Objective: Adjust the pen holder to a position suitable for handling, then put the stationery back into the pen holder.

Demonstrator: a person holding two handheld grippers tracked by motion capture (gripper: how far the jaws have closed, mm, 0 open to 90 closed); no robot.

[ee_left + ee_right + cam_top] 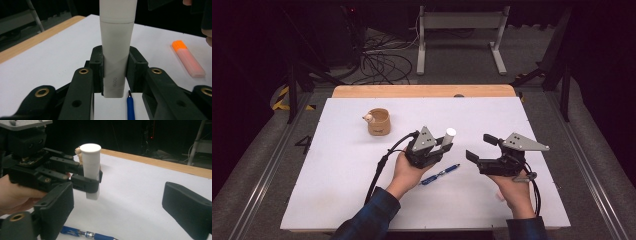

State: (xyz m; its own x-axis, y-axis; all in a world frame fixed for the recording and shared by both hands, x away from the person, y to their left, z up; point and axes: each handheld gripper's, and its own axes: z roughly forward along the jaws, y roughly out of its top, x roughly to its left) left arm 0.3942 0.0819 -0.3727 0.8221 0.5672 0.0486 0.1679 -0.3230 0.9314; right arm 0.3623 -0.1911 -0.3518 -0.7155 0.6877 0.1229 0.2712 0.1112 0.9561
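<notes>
The left gripper (439, 149) has its fingers (98, 65) clenched on a white glue stick (115, 52), gripping the lower body so the cap end stands clear above them. In the right gripper view the stick (90, 167) hangs upright just above the worktop (130, 202), its base free of the surface; holding it low likely leaves the cap free for the other hand. The right gripper (479, 150) faces it from just beside, fingers (186, 206) released and spread wide with nothing between them, the stick ahead of them and apart. A blue pen (440, 174) lies on the worktop below the left gripper, touching neither. An orange highlighter (188, 58) lies flat nearby. Well apart, towards the far left, stands a wooden cup (378, 121).
</notes>
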